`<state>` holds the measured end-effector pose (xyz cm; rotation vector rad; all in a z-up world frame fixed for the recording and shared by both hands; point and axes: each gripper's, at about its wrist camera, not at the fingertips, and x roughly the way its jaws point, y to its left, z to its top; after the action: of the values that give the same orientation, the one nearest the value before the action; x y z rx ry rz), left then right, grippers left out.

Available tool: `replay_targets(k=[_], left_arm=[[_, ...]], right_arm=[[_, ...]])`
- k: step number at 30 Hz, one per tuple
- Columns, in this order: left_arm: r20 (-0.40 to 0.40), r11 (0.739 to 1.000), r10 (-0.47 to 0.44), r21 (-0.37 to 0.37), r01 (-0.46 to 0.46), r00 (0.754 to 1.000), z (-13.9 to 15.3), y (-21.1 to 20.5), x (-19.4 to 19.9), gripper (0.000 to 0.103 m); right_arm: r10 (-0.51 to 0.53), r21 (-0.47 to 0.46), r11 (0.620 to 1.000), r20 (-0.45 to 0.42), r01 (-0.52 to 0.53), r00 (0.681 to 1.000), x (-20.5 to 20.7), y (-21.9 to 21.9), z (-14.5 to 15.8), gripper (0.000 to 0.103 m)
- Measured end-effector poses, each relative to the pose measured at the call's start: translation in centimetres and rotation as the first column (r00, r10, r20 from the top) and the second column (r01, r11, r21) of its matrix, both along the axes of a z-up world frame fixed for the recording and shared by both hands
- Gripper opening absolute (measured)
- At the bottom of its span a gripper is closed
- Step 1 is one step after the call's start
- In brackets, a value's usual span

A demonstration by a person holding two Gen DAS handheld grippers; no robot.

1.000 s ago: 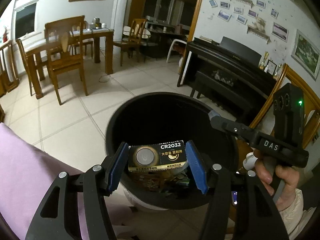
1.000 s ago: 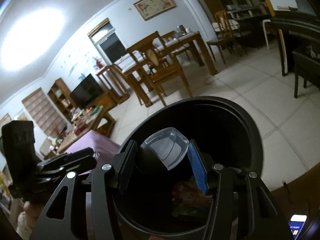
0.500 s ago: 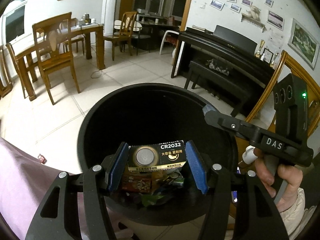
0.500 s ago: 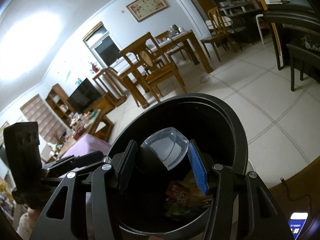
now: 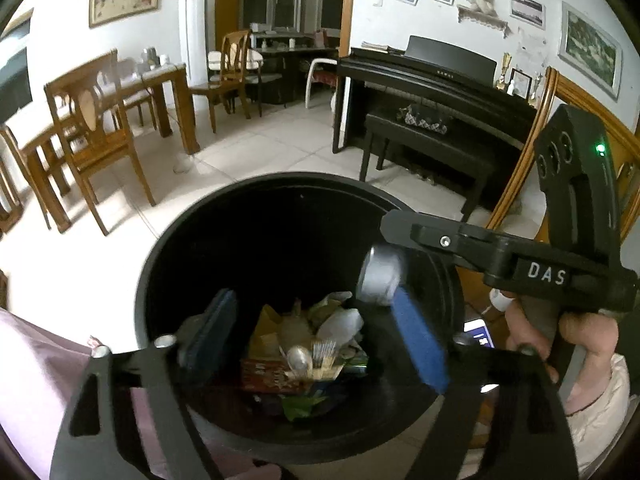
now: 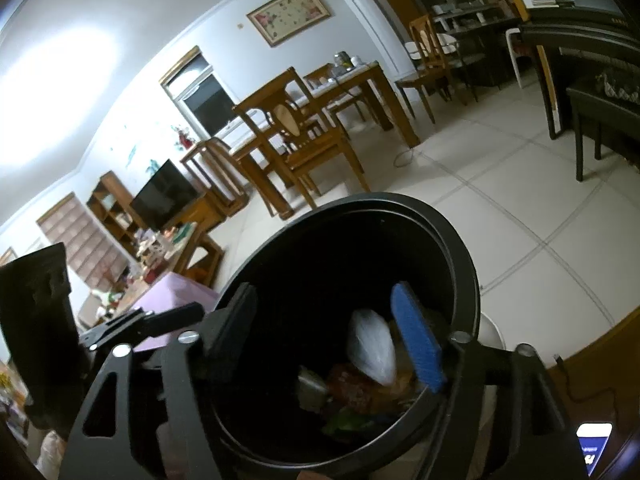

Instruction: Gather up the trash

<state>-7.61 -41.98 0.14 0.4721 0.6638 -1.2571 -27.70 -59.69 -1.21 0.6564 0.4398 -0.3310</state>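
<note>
While crumpled and mixed, trash [image 5: 304, 344] fills the black bin [image 5: 192, 240].

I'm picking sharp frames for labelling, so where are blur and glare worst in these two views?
Left wrist view: the clear plastic piece by the right tongs is motion-smeared, the left tongs look soft; the trash bin rim stays crisp. Right wrist view: a blown-out glare patch fills the upper left wall; the pale piece in the bin is smeared.
</note>
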Motion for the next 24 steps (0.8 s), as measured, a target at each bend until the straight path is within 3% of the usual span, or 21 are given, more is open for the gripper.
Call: replay_targets(k=[9,11,13,18,20,23,24], left_arm=[[0.020,1.000,0.014,-0.014,-0.014,1.000,0.8,2.8,0.1,0.082],[0.008,0.998,0.042,-0.041,-0.042,0.999,1.2,4.2,0.5,0.083],[-0.010,0.994,0.076,-0.075,-0.077,0.997,1.6,6.1,1.1,0.095],[-0.017,0.964,0.218,-0.154,-0.218,0.976,2.9,12.3,3.4,0.097],[0.000,0.934,0.317,-0.172,-0.313,0.948,3.2,15.2,4.5,0.097],[0.056,0.855,0.507,-0.161,-0.493,0.860,3.1,20.3,6.4,0.097],[0.070,0.818,0.569,-0.155,-0.555,0.819,3.0,22.5,7.1,0.098]], right_arm=[[0.017,-0.022,1.000,-0.001,-0.017,1.000,1.9,2.1,0.9,0.074],[0.031,-0.031,0.999,0.000,-0.031,1.000,2.5,2.5,1.3,0.075],[0.048,-0.034,0.998,0.000,-0.048,0.999,3.6,3.6,1.6,0.079],[0.144,-0.047,0.988,-0.020,-0.144,0.989,8.3,7.3,2.5,0.079],[0.198,-0.059,0.978,-0.026,-0.200,0.980,10.7,9.9,3.0,0.079],[0.293,-0.067,0.953,-0.033,-0.295,0.955,14.3,14.8,3.4,0.082],[0.320,-0.070,0.944,-0.035,-0.322,0.947,15.2,16.1,3.6,0.082]])
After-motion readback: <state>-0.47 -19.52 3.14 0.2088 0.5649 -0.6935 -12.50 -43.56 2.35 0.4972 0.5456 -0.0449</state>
